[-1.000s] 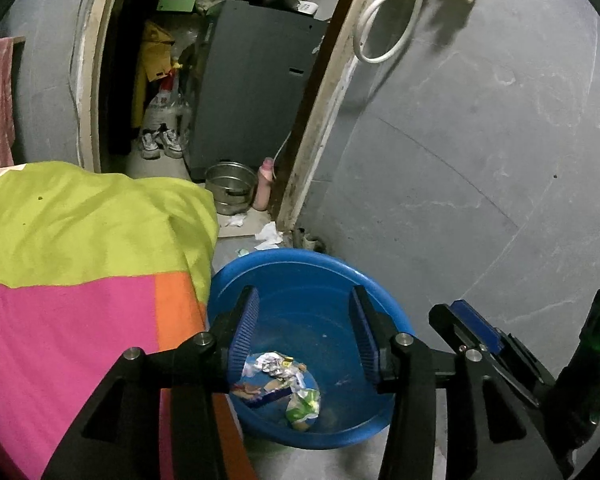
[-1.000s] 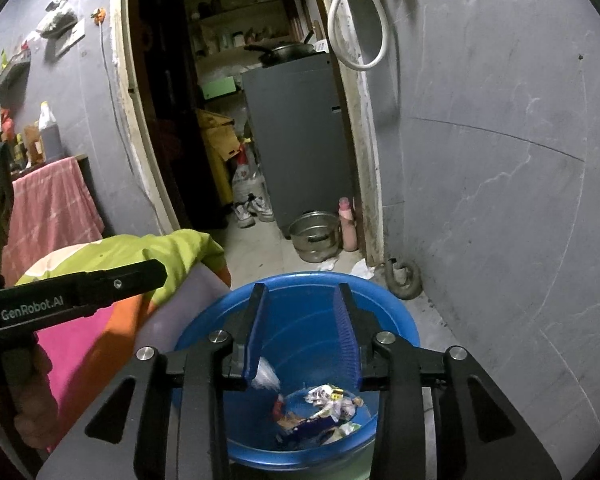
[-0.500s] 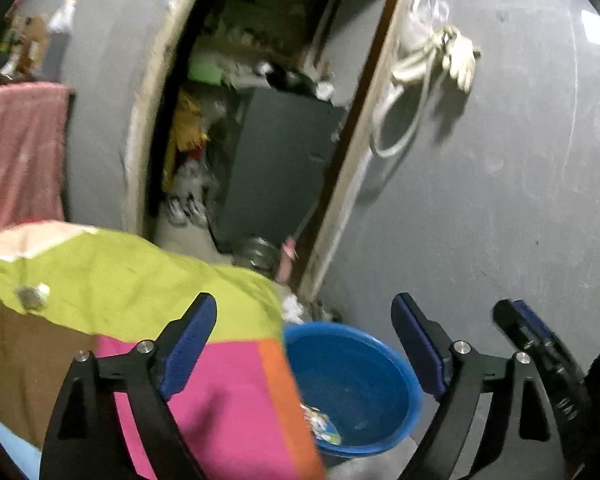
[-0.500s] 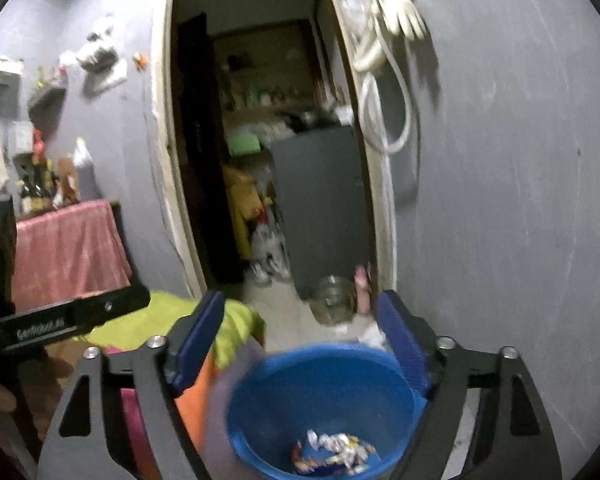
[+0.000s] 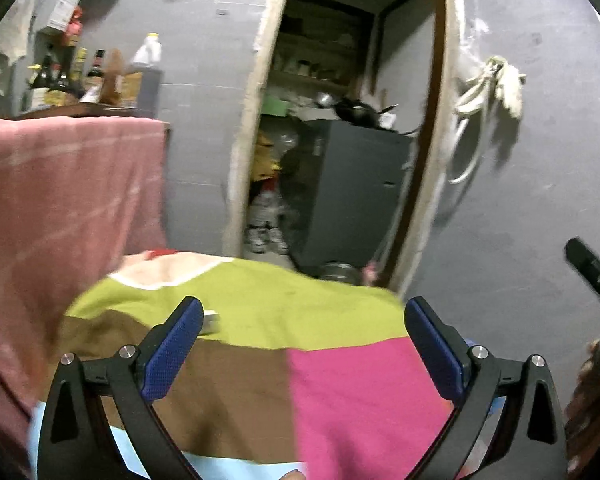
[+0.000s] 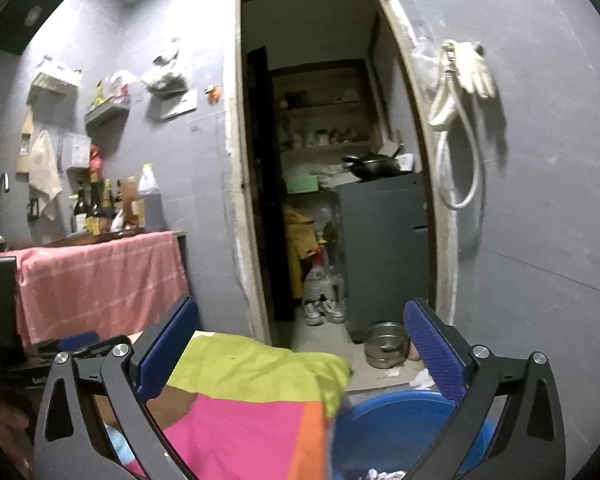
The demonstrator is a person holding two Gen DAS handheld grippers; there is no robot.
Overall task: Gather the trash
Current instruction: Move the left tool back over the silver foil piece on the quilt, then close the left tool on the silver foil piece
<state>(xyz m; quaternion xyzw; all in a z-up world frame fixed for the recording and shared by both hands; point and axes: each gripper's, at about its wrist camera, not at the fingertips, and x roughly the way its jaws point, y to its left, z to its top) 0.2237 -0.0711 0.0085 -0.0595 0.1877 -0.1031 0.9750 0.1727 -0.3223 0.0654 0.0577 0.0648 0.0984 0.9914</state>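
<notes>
Right wrist alone shows the blue basin (image 6: 380,420) holding trash (image 6: 380,474).

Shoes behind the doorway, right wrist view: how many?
2: a pair of grey-white sneakers side by side on the floor inside the doorway, left of the dark grey cabinet, below a clear plastic bottle. More may hide in the clutter.

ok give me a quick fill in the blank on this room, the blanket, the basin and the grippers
1. The basin beside the blanket is coloured ____.
2. A small wrapper lies on the blanket's ____ patch.
3. Nothing sits between the opening jaws of the left gripper or the ____ gripper.

Missing words: blue; green; right
</notes>
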